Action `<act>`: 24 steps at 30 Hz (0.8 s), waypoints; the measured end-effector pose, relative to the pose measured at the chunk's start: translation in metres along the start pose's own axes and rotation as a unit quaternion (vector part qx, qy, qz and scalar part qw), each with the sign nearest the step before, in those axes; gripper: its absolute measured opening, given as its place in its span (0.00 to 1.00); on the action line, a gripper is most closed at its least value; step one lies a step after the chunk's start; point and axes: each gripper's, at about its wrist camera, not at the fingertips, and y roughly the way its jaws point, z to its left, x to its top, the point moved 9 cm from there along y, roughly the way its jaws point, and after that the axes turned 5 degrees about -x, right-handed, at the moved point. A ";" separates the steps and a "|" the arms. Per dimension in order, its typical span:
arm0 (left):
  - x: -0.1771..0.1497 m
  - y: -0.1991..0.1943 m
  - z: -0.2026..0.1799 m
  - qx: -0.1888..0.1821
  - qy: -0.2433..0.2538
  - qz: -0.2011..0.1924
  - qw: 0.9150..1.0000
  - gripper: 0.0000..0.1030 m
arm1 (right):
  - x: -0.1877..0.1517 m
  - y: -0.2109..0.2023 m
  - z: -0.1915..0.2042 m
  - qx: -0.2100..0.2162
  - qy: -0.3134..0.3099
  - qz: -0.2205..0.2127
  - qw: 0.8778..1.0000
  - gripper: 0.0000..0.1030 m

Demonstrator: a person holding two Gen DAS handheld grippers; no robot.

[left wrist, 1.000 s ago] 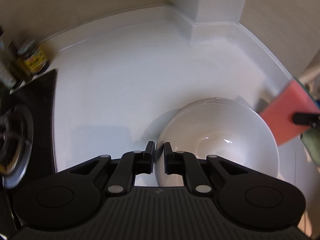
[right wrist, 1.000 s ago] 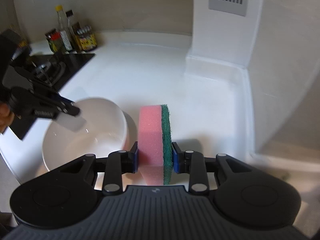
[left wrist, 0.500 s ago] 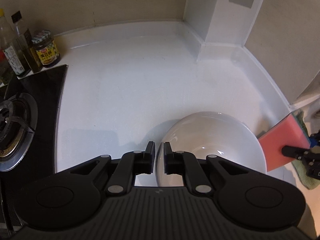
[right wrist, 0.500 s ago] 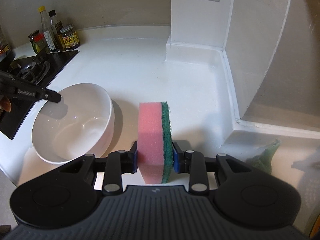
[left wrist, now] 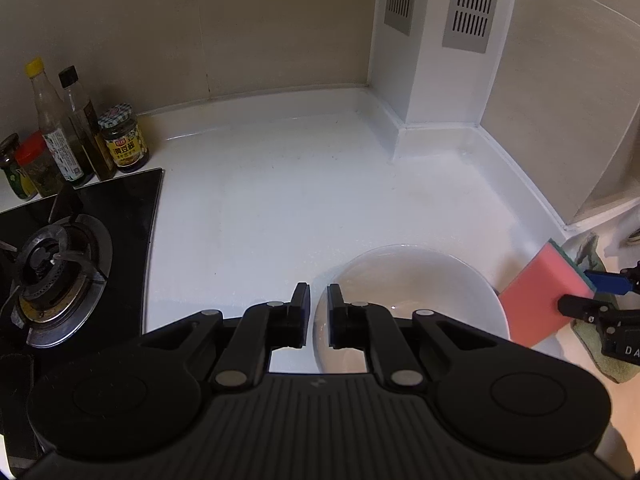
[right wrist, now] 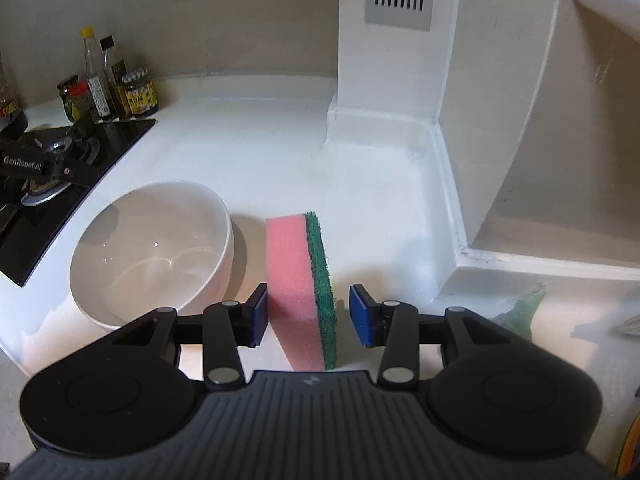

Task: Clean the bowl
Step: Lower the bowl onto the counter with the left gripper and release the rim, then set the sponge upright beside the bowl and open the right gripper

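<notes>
The right gripper [right wrist: 304, 314] is nearest in the right wrist view, and its jaws are opening: the pink-and-green sponge [right wrist: 302, 280] stands on edge between the blue pads, w/ a clear gap on the green side, and the pink side is very near the left pad but I cannot tell if it touches. The sponge's long axis runs away from the camera, pink face to the left, green scrub face to the right. Just left of it is the white bowl [right wrist: 154, 250], upright on the white counter [right wrist: 280, 160], mouth up, empty inside; the sponge and bowl are near but apart. In the left wrist view the left gripper [left wrist: 316, 318] hangs above the bowl's [left wrist: 416, 280] near rim, jaws closing w/ only a narrow slit and nothing between them. Farther left is the black gas hob [left wrist: 80, 240], and behind it a group of bottles and jars [left wrist: 76, 144] by the wall.
</notes>
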 end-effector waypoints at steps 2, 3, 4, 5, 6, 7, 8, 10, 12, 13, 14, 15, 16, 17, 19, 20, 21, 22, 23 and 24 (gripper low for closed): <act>-0.002 -0.007 0.000 -0.002 -0.007 -0.005 1.000 0.06 | 0.001 -0.006 -0.001 -0.004 0.002 -0.008 1.000 0.37; -0.004 -0.010 0.000 -0.004 -0.012 -0.008 1.000 0.06 | 0.001 -0.010 -0.001 -0.005 0.004 -0.014 1.000 0.37; -0.005 -0.014 0.000 -0.006 -0.016 -0.012 1.000 0.06 | 0.002 -0.014 -0.001 -0.007 0.006 -0.020 1.000 0.37; -0.007 -0.019 0.000 -0.009 -0.020 -0.017 1.000 0.06 | 0.003 -0.019 -0.001 -0.008 0.007 -0.027 1.000 0.37; -0.009 -0.023 0.001 -0.011 -0.021 -0.021 0.999 0.06 | 0.004 -0.027 0.000 -0.011 0.011 -0.041 0.999 0.37; -0.011 -0.028 0.001 -0.013 -0.022 -0.026 0.999 0.06 | 0.003 -0.037 0.001 -0.018 0.015 -0.054 0.998 0.37; -0.014 -0.034 0.001 -0.015 -0.023 -0.033 0.999 0.06 | 0.002 -0.043 0.001 -0.024 0.020 -0.061 0.998 0.37; -0.021 -0.044 0.002 -0.020 -0.028 -0.044 0.998 0.06 | -0.004 -0.056 0.001 -0.037 0.034 -0.072 0.996 0.37; -0.029 -0.051 0.008 -0.014 -0.027 -0.052 0.998 0.06 | -0.012 -0.067 0.001 -0.048 0.048 -0.076 0.995 0.37; -0.034 -0.056 0.010 -0.008 -0.022 -0.057 0.998 0.06 | -0.017 -0.069 0.002 -0.050 0.053 -0.073 0.995 0.37; -0.039 -0.060 0.012 -0.004 -0.021 -0.062 0.998 0.06 | -0.022 -0.072 0.002 -0.053 0.059 -0.070 0.994 0.37; -0.043 -0.062 0.014 -0.004 -0.023 -0.063 0.998 0.06 | -0.028 -0.073 0.004 -0.054 0.064 -0.062 0.995 0.37; -0.048 -0.065 0.015 -0.005 -0.030 -0.063 0.998 0.06 | -0.034 -0.075 0.007 -0.056 0.067 -0.057 0.995 0.37; -0.052 -0.067 0.015 -0.009 -0.039 -0.064 0.997 0.06 | -0.037 -0.076 0.007 -0.058 0.068 -0.056 0.994 0.37; -0.061 -0.072 0.013 -0.019 -0.055 -0.074 0.996 0.06 | -0.043 -0.079 0.009 -0.059 0.073 -0.052 0.994 0.37; -0.064 -0.074 0.011 -0.013 -0.057 -0.079 0.995 0.06 | -0.046 -0.081 0.010 -0.057 0.077 -0.052 0.994 0.37; -0.067 -0.076 0.009 -0.003 -0.056 -0.084 0.995 0.06 | -0.048 -0.083 0.011 -0.054 0.076 -0.054 0.994 0.37; -0.070 -0.078 0.006 0.005 -0.055 -0.088 0.995 0.06 | -0.049 -0.085 0.012 -0.053 0.074 -0.055 0.994 0.37; -0.073 -0.079 0.003 0.009 -0.056 -0.089 0.994 0.06 | -0.051 -0.086 0.012 -0.052 0.072 -0.056 0.994 0.37; -0.076 -0.080 0.000 0.008 -0.060 -0.086 0.994 0.06 | -0.052 -0.087 0.012 -0.050 0.070 -0.057 0.995 0.37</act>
